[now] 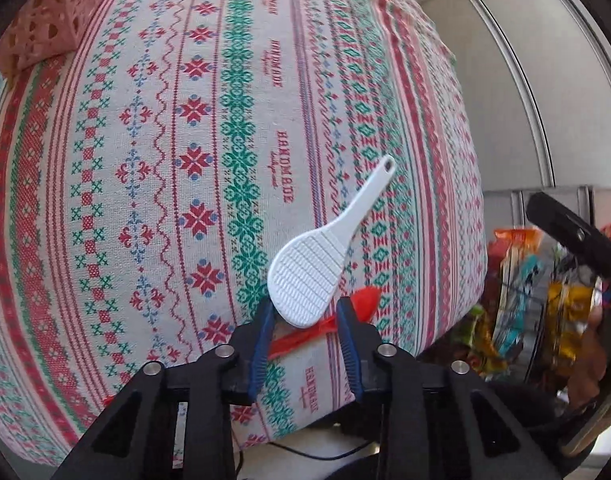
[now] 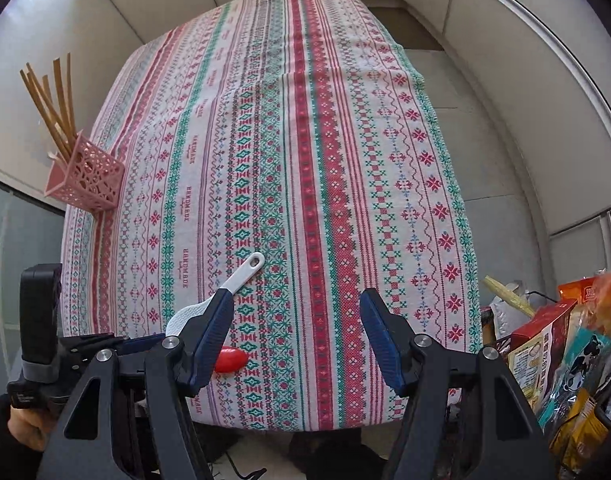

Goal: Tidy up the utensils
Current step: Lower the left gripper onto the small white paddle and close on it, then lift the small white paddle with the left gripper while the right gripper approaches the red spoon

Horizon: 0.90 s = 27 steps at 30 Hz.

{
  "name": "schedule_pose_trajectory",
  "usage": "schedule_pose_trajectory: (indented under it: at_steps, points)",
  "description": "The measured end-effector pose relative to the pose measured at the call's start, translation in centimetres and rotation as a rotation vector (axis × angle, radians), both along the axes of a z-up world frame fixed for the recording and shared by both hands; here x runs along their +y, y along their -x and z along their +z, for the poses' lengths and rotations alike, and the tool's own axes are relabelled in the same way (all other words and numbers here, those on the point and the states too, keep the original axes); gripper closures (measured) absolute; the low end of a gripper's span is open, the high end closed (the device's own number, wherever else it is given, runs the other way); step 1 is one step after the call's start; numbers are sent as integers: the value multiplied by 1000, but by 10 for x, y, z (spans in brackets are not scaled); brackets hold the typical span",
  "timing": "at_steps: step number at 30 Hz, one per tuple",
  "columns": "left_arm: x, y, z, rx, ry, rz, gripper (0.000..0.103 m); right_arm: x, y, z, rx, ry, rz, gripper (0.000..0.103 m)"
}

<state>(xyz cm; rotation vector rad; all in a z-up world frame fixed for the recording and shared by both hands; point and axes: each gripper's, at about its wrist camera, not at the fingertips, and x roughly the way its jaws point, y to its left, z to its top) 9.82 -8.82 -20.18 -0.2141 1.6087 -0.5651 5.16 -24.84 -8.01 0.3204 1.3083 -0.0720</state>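
White rice paddle (image 1: 325, 256) lies on the patterned tablecloth (image 1: 165, 160) near the table's near edge, blade toward that edge, handle angled away. Blade overlaps a red spoon (image 1: 305, 334) lying beneath it.

Left gripper (image 1: 305, 320): jaws partly drawn in, flanking the paddle's blade tip; pads look to be at its edges, but a firm clamp cannot be confirmed. Right gripper (image 2: 297, 320): jaws apart, nothing between them, over bare cloth beside the utensils.

Likely step: pick up the paddle for the pink lattice holder (image 2: 87, 178) with chopsticks (image 2: 51, 104) at the far left corner. Judgement: grip blade only, leave the spoon behind, lift clear before carrying.

Unclear: spoon's handle is partly hidden by fingers (image 1: 261, 344); pad contact is ambiguous.
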Motion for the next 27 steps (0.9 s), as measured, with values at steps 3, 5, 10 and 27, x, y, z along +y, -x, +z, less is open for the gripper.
schedule_pose_trajectory:
  at_steps: [3, 5, 10, 27]
  points:
    - [-1, -7, -1, -17, -10, 38, 91, -6, 1, 1, -6, -1, -6, 35]
    - [-3, -10, 0, -33, -4, 59, 94, -7, 2, 1, -4, 2, -6, 35]
    - [1, -19, 12, -85, -1, 90, 98, -10, 4, 1, -6, -21, -7, 35]
    - [52, -23, 104, -454, -120, 119, 100, 54, 8, -36, 148, 73, 371, 35]
